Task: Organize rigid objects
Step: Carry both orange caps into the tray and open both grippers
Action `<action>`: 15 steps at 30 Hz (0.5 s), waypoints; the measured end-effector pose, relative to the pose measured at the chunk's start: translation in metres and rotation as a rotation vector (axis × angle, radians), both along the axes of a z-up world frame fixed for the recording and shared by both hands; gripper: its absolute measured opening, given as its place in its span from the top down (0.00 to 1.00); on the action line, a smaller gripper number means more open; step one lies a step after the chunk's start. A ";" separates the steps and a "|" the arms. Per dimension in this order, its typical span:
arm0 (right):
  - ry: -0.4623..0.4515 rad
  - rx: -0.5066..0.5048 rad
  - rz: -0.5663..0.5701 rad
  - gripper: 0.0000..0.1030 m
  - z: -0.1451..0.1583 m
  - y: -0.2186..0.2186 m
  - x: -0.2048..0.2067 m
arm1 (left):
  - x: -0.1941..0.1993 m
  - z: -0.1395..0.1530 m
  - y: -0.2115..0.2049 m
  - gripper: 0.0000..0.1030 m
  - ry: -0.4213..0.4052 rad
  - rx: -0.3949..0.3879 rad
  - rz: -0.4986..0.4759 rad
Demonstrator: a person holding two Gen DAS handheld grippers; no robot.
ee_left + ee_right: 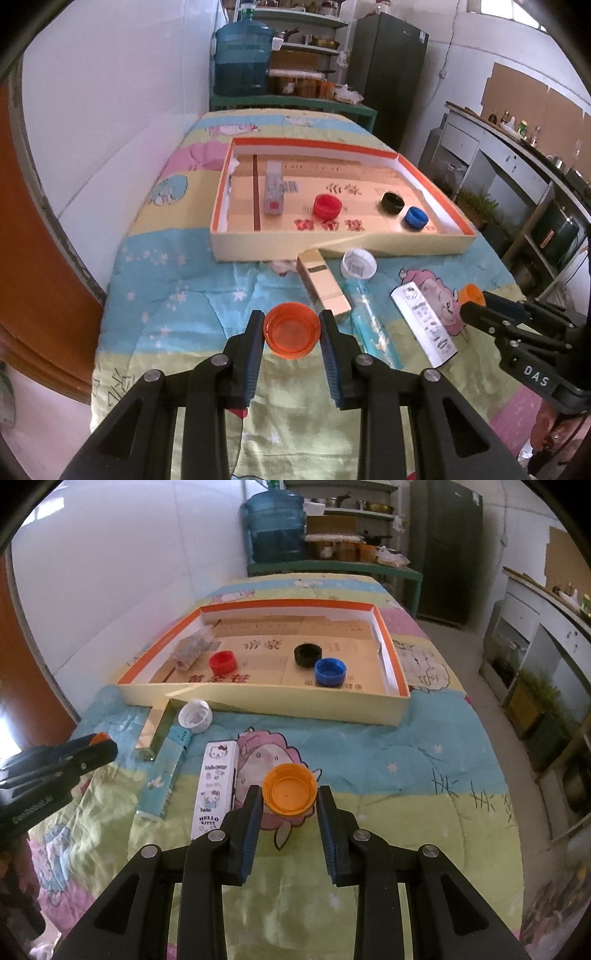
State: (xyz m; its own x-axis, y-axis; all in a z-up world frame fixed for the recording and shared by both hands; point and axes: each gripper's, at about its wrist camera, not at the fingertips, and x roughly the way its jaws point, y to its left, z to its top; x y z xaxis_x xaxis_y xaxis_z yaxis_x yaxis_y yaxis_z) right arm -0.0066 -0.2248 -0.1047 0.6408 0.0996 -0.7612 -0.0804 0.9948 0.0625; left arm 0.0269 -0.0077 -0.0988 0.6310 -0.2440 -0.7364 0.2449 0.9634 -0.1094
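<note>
My left gripper (291,328) is shut on a red-orange translucent cap (291,334), its blue pads against both sides, over the quilt. In the right wrist view my right gripper (290,797) is shut on an orange cap (290,794). Each gripper shows in the other's view: the right gripper (476,306) at the right edge, the left gripper (105,747) at the left edge. Beyond both lies a shallow orange-rimmed cardboard tray (332,251) (295,705) holding a red cap (327,205), a black cap (392,202), a blue cap (415,217) and a grey box (273,192).
On the quilt in front of the tray lie a white cap (195,715), a gold box (159,734), a blue box (166,771) and a white Hello Kitty box (216,786). A wall runs along the left; shelves and a water jug (242,59) stand behind.
</note>
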 end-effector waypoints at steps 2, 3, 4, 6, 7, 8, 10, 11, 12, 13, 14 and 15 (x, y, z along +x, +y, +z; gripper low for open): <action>-0.007 -0.006 0.006 0.71 0.003 0.001 0.001 | 0.000 0.003 0.000 0.71 -0.007 0.001 0.000; -0.012 -0.010 0.009 0.71 0.006 0.002 0.002 | 0.000 0.005 0.000 0.71 -0.011 -0.001 -0.001; -0.015 -0.011 0.011 0.71 0.007 0.002 0.002 | -0.001 0.006 0.000 0.71 -0.013 -0.002 -0.001; -0.023 -0.014 0.016 0.71 0.011 0.004 0.003 | -0.001 0.009 0.000 0.71 -0.017 -0.002 0.000; -0.028 -0.016 0.019 0.71 0.014 0.005 0.003 | -0.001 0.011 0.001 0.71 -0.020 -0.003 0.000; -0.030 -0.018 0.021 0.71 0.014 0.006 0.003 | -0.001 0.013 0.001 0.71 -0.023 -0.004 0.001; -0.037 -0.022 0.027 0.71 0.018 0.008 0.004 | 0.000 0.016 0.002 0.71 -0.029 -0.005 0.004; -0.040 -0.025 0.030 0.71 0.020 0.010 0.004 | 0.000 0.018 0.002 0.71 -0.032 -0.004 0.005; -0.043 -0.028 0.033 0.71 0.021 0.011 0.004 | 0.001 0.020 0.002 0.71 -0.034 -0.003 0.009; -0.046 -0.030 0.036 0.71 0.022 0.012 0.004 | 0.002 0.021 0.002 0.71 -0.034 -0.002 0.010; -0.049 -0.031 0.038 0.71 0.024 0.013 0.004 | 0.003 0.023 0.002 0.71 -0.037 -0.003 0.012; -0.052 -0.032 0.040 0.71 0.025 0.014 0.004 | 0.003 0.025 0.002 0.71 -0.039 -0.003 0.013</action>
